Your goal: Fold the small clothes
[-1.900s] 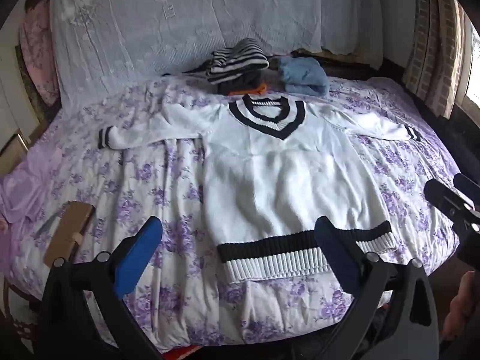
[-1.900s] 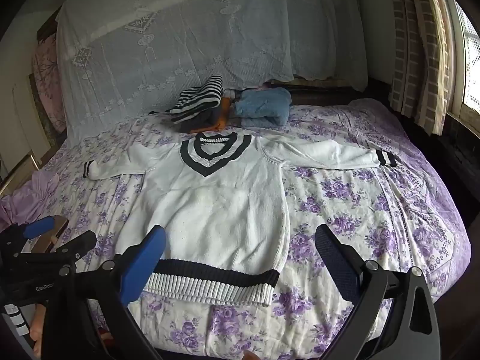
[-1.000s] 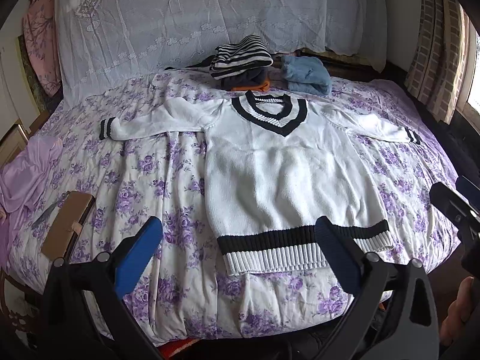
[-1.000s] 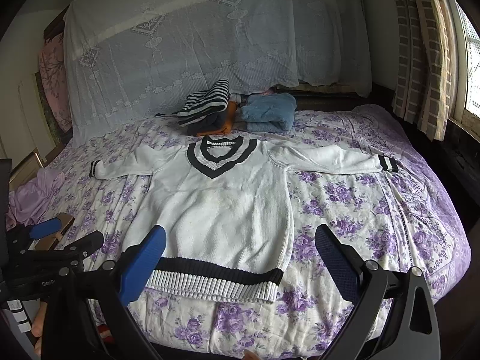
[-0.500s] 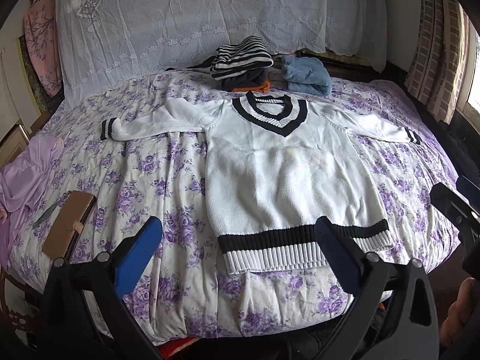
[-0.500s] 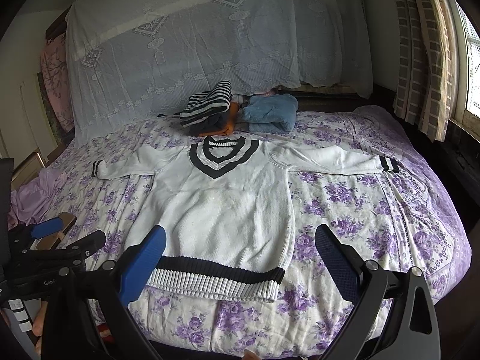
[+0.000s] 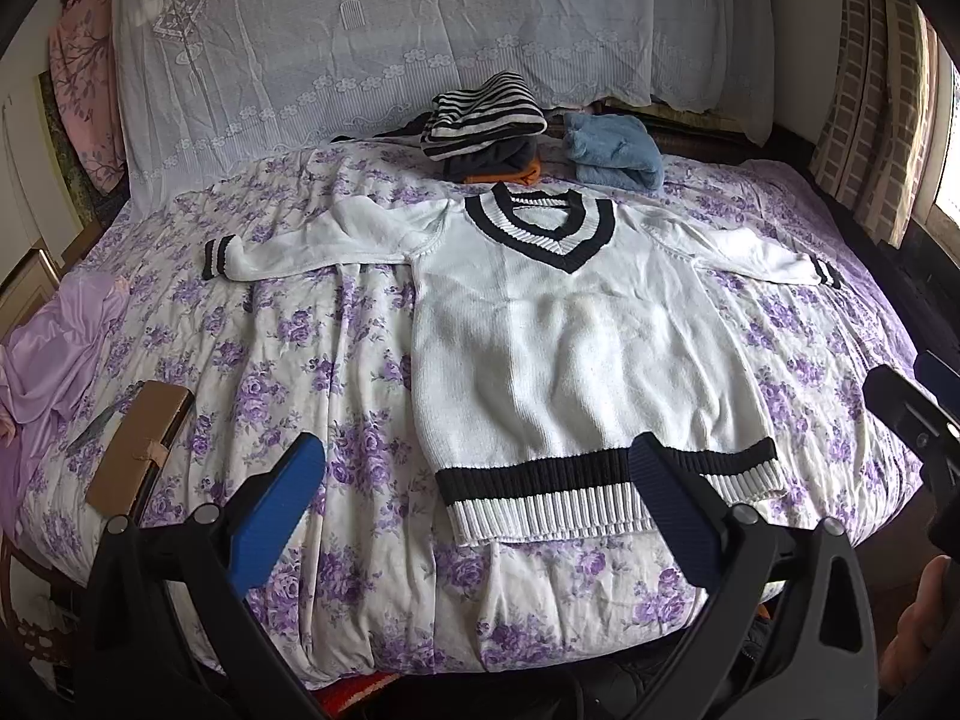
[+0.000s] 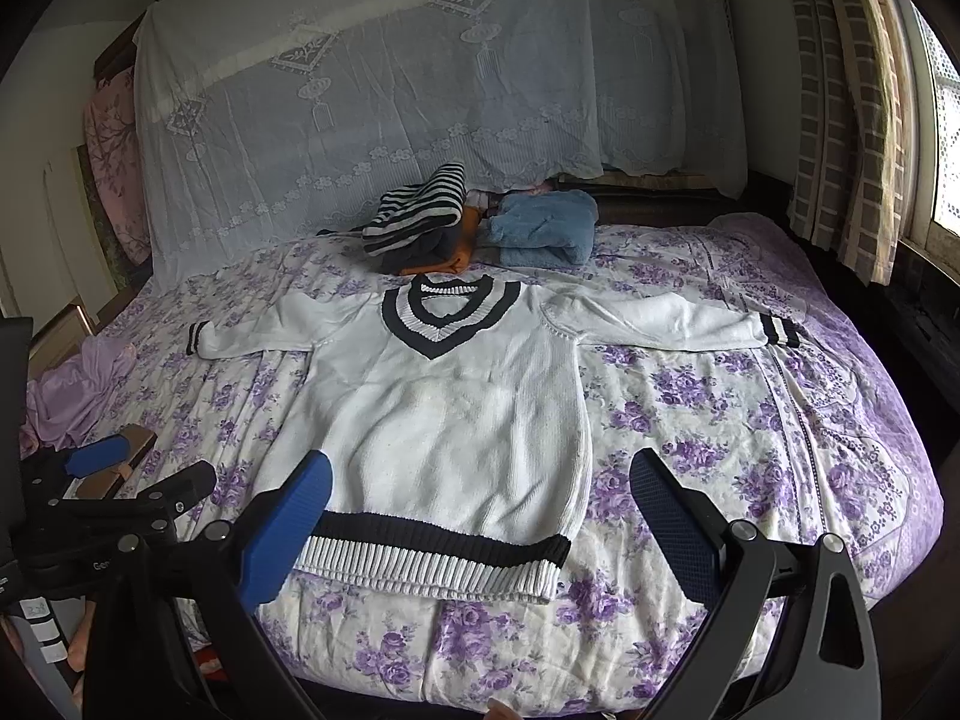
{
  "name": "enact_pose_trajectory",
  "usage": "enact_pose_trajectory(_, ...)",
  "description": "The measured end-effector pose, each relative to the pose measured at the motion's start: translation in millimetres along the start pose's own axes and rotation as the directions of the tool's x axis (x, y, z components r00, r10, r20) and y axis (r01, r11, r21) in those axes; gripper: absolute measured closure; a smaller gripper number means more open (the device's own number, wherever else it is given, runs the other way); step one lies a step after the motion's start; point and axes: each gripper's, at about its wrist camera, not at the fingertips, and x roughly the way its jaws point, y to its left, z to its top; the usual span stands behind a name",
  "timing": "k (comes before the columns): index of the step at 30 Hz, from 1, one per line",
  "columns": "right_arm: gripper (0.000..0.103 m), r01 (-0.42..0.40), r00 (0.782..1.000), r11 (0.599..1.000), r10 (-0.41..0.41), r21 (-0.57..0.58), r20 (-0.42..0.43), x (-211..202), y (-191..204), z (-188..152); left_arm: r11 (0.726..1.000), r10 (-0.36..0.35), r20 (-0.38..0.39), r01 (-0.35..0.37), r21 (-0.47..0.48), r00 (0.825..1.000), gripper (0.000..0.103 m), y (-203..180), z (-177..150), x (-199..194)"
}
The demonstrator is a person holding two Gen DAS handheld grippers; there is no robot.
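Both wrist views face bed (image 7: 360, 312) from foot, sharing sweater (image 7: 570, 348).

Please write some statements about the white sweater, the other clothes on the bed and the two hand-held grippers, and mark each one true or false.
1. The white sweater lies flat with both sleeves spread out. True.
2. The left hand-held gripper is shut on the hem. False: it is open and holds nothing.
3. The striped garment lies on a pile beyond the collar. True.
4. The blue folded garment lies on the sweater. False: it lies beyond it, apart.
5. The right hand-held gripper is open. True.
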Motion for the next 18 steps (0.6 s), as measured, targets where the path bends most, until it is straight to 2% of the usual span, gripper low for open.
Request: enact_pose_trajectory(18,0.003,-0.002,1.000,1.000,0.002,-0.001,0.003,-1.5,1.2,-0.7,1.000,0.000,-0.002,0.000,-0.002,1.000,0.004,0.8,-1.1,-1.7)
